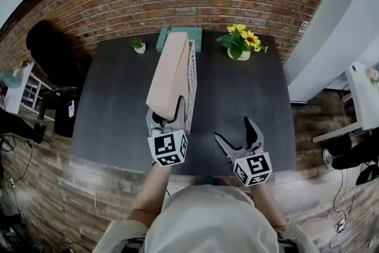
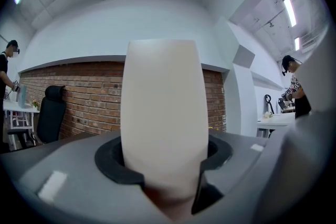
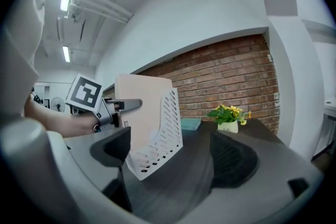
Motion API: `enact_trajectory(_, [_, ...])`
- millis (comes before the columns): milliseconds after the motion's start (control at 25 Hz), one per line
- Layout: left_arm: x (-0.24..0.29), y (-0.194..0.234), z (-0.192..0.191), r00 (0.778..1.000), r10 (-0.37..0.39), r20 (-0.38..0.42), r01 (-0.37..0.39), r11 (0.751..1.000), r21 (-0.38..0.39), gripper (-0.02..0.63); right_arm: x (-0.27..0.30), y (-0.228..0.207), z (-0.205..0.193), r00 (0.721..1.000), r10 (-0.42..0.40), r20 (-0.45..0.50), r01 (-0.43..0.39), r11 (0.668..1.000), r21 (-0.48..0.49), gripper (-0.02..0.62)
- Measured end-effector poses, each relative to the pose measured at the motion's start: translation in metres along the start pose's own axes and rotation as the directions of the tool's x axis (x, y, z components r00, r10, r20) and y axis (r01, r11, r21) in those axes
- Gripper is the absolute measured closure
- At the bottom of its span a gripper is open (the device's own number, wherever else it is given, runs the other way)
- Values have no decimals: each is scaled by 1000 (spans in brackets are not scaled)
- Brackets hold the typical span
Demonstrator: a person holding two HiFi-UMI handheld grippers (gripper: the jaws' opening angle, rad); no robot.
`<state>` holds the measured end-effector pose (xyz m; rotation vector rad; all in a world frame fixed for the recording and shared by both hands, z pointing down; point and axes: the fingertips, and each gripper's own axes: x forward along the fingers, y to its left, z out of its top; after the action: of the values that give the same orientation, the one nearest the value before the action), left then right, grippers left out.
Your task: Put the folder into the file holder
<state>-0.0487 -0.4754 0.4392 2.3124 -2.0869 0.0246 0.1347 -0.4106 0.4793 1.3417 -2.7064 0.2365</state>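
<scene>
**Gripper state.** The left gripper [image 1: 166,118] is clamped on the near end of the beige folder [image 1: 169,71]. In the left gripper view the folder fills the gap between the jaws, which are held wide by its thickness. The right gripper [image 1: 233,129] is spread wide with nothing between its jaws. It is positioned to the right of the white slotted file holder [image 1: 191,77], nearer the person, and touches nothing.

**Position of the folder.** The folder is held upright, against the left side of the file holder and rising above its top edge. In the right gripper view the lower part of the folder is hidden behind the slotted wall. It is therefore judged to be entering the holder, but whether it is seated cannot be told.

**Hazards.**
- The file holder is braced by neither gripper. If the folder's lower edge catches on the rim or wall, the holder may be pushed along the dark table [image 1: 115,109] or tipped over.
- The grip is taken at one end only. Twisting of the folder in the jaws is to be expected if the far end meets resistance.
- If the folder is released before it is seated, it may topple out, since it stands taller than the holder.
- The sunflower pot [image 1: 240,44], beyond the holder and to its right, may be struck if the holder slides away from the person.
</scene>
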Motion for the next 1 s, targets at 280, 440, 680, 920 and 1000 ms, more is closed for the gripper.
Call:
enact_trajectory(280, [1, -3, -25, 1000, 7, -15, -7, 1000, 8, 331, 7, 0, -2, 1000, -1, -8, 1, 1000, 3, 150])
enact_trajectory(440, [3, -4, -27, 1000, 5, -20, -5, 1000, 15, 320, 11, 2, -2, 1000, 4, -11, -4, 1000, 0, 150])
enact_trajectory(680, [-3, -8, -31, 992, -85, -90, 83, 996, -28, 277, 10, 21, 1, 1000, 10, -12, -10, 1000, -4, 150])
enact_trajectory(920, [-42, 0, -27, 984, -127, -121, 120, 991, -67, 275, -3, 49, 1, 1000, -4, -10, 4, 1000, -7, 150])
enact_trajectory(1000, [-58, 3, -26, 983, -136, -125, 128, 989, -73, 276, -10, 59, 0, 1000, -14, -10, 14, 1000, -6, 150])
